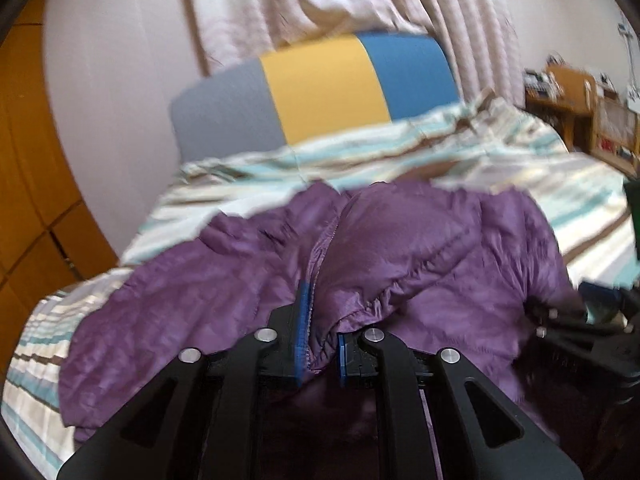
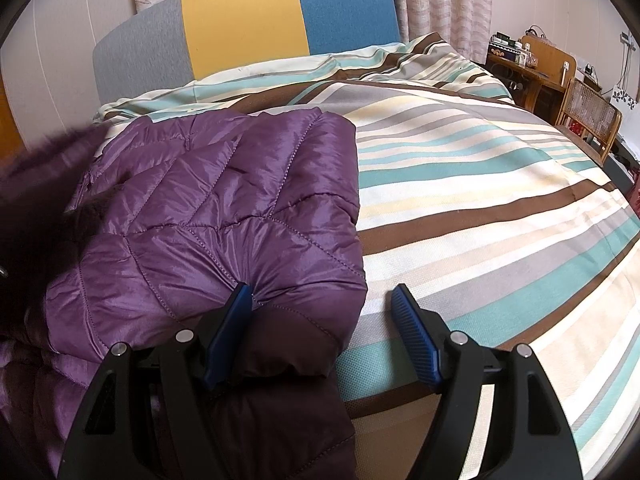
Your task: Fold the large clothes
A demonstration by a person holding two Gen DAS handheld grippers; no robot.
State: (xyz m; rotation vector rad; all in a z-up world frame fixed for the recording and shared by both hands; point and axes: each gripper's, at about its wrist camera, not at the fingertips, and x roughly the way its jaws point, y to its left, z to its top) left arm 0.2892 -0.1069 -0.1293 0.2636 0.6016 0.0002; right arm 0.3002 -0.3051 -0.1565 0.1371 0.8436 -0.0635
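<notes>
A purple quilted jacket (image 2: 224, 208) lies on the striped bed cover, partly folded over itself. In the left wrist view the jacket (image 1: 420, 248) is bunched up, and my left gripper (image 1: 321, 346) is shut on a gathered edge of it beside the zip. The picture is blurred by motion. My right gripper (image 2: 323, 330) stands open over the jacket's near right corner. Its left pad (image 2: 228, 336) rests against the fabric, while its right pad (image 2: 416, 344) hangs above the bare bed cover. A blurred purple fold (image 2: 36, 160) crosses the left edge.
The bed (image 2: 480, 200) has a cover striped in teal, cream, grey and brown. A grey, yellow and blue headboard (image 2: 244, 24) stands at the far end with curtains behind. Wooden furniture and a chair (image 2: 592, 116) stand on the right, and a wooden cupboard (image 1: 24, 160) on the left.
</notes>
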